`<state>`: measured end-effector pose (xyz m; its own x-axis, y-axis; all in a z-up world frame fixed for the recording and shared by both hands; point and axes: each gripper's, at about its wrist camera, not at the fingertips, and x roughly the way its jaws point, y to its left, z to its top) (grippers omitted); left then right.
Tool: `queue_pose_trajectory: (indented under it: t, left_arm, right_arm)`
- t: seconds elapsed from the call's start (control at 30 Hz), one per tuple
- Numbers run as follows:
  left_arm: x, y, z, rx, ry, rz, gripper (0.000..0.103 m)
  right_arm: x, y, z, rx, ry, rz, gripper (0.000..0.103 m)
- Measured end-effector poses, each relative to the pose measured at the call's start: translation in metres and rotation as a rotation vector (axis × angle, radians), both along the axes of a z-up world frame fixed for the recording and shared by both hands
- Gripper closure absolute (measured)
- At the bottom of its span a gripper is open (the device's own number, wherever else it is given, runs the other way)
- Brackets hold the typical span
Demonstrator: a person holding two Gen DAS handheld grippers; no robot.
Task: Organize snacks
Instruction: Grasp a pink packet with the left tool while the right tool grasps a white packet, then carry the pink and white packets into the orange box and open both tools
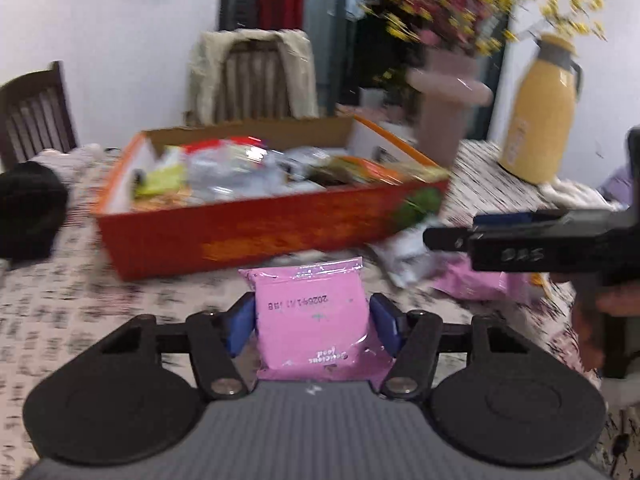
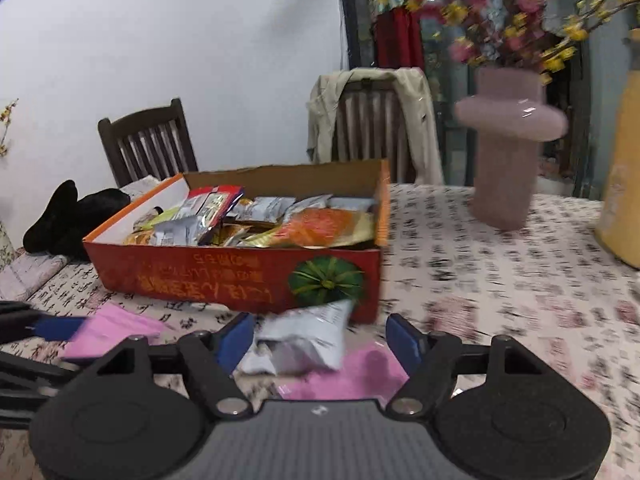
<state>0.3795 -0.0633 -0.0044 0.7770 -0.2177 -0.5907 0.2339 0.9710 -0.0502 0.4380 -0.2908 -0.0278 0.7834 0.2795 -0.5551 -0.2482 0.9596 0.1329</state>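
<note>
My left gripper (image 1: 312, 326) is shut on a pink snack packet (image 1: 314, 320) and holds it above the table, in front of the red cardboard box (image 1: 240, 236). The box is full of snack packets (image 2: 256, 220). My right gripper (image 2: 320, 340) is open; a silver snack packet (image 2: 300, 340) lies between its fingers, touching the left pad, on top of another pink packet (image 2: 352, 376). The right gripper also shows at the right of the left wrist view (image 1: 444, 236), over loose silver and pink packets (image 1: 476, 280). The held pink packet shows in the right wrist view (image 2: 108, 332).
A pink vase (image 2: 508, 152) with flowers and a yellow thermos jug (image 1: 536, 112) stand on the patterned tablecloth (image 2: 500, 280) right of the box. A black cloth item (image 2: 72, 216) lies at the left. Two wooden chairs (image 2: 148, 140) stand behind the table.
</note>
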Motion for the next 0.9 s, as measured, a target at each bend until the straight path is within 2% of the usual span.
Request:
queue_pose_trajectory:
  t: [0.17, 0.23, 0.3, 0.4, 0.63, 0.73, 0.9]
  left_arm:
    - [0.0, 0.03, 0.007, -0.024, -0.011, 0.065, 0.04]
    - [-0.002, 0.037, 0.007, -0.035, -0.009, 0.078, 0.04]
    - [-0.007, 0.043, 0.009, -0.05, -0.004, 0.087, 0.04]
    - [-0.023, 0.048, 0.013, -0.074, -0.008, 0.081, 0.04]
    - [-0.075, 0.045, 0.019, -0.129, -0.009, 0.087, 0.04]
    - [-0.105, 0.036, 0.013, -0.152, 0.018, 0.069, 0.04]
    - [-0.153, 0.018, 0.003, -0.167, 0.054, 0.039, 0.04]
  right_arm:
    - [0.028, 0.036, -0.02, -0.086, 0.068, 0.018, 0.038]
    - [0.027, 0.047, -0.026, -0.107, 0.065, 0.037, 0.059]
    - [0.021, 0.053, -0.026, -0.114, 0.057, 0.031, 0.064]
    - [0.002, 0.054, -0.015, -0.086, 0.017, 0.036, 0.064]
    - [-0.098, 0.04, 0.021, -0.056, -0.055, 0.083, 0.064]
    - [-0.146, 0.031, 0.019, -0.03, -0.029, 0.106, 0.064]
    - [-0.222, 0.018, 0.012, -0.021, -0.021, 0.075, 0.064]
